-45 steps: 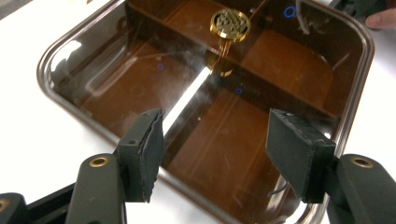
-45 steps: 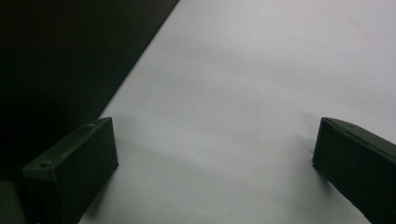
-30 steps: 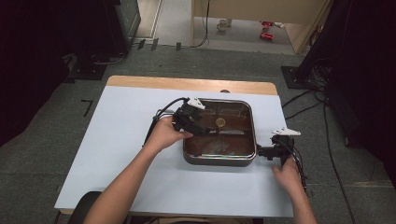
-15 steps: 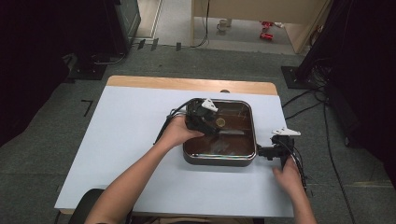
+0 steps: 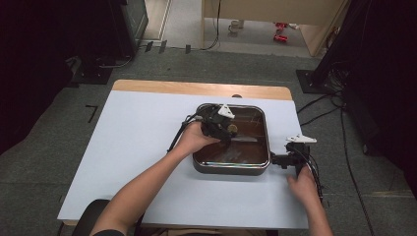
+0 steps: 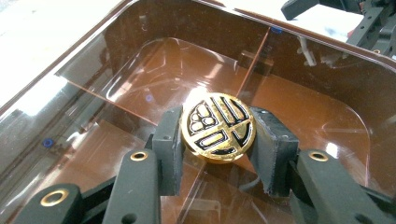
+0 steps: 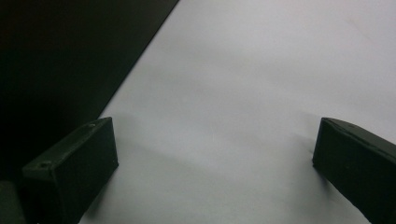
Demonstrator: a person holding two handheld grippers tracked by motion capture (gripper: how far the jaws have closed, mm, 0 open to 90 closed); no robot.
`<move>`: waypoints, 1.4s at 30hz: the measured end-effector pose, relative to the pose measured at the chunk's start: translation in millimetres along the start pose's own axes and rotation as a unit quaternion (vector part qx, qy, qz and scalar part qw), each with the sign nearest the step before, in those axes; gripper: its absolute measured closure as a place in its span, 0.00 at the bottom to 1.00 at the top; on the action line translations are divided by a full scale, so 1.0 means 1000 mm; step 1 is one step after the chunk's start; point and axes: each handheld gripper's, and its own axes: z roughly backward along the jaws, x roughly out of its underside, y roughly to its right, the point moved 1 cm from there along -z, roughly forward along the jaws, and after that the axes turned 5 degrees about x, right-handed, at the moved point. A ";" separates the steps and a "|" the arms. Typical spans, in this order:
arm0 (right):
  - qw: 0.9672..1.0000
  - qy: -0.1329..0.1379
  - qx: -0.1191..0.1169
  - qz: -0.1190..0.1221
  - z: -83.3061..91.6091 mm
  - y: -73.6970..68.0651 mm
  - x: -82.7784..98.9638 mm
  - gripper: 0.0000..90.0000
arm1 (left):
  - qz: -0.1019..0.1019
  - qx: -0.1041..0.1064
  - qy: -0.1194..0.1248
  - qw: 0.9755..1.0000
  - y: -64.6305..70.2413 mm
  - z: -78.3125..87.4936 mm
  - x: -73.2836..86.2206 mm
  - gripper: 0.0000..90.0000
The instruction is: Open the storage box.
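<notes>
Your left gripper point(image 6: 218, 140) sits over the middle of the brown box point(image 5: 260, 147), and its jaws have just been closing; they now clamp the gold knob point(image 6: 218, 127) from both sides, one black pad against each edge of the disc. That knob, with its black ornamental pattern, stands at the centre of the box's clear brown lid point(image 6: 140, 84). Through the lid you can see thin partitions dividing the box into compartments beneath the knob. In the high view your left hand point(image 5: 194, 140) reaches in from the box's near-left edge, with the left gripper point(image 5: 221, 125) pointing toward the box's centre, where the knob point(image 5: 233, 129) shows as a small gold spot.

Your right gripper point(image 5: 290, 158) rests on the pale blue table point(image 5: 133, 147) just beside the box's right wall, near its front corner. Its jaws stand wide apart with nothing between them; the right gripper point(image 7: 212, 154) view shows bare tabletop between the two black pads. Your right hand point(image 5: 302, 184) lies on the table just nearer to you than the box.
</notes>
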 end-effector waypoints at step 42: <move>1.000 0.000 0.000 0.001 0.000 0.000 0.000 0.00 | 0.038 -0.025 0.063 0.997 -0.006 0.102 -0.006 0.66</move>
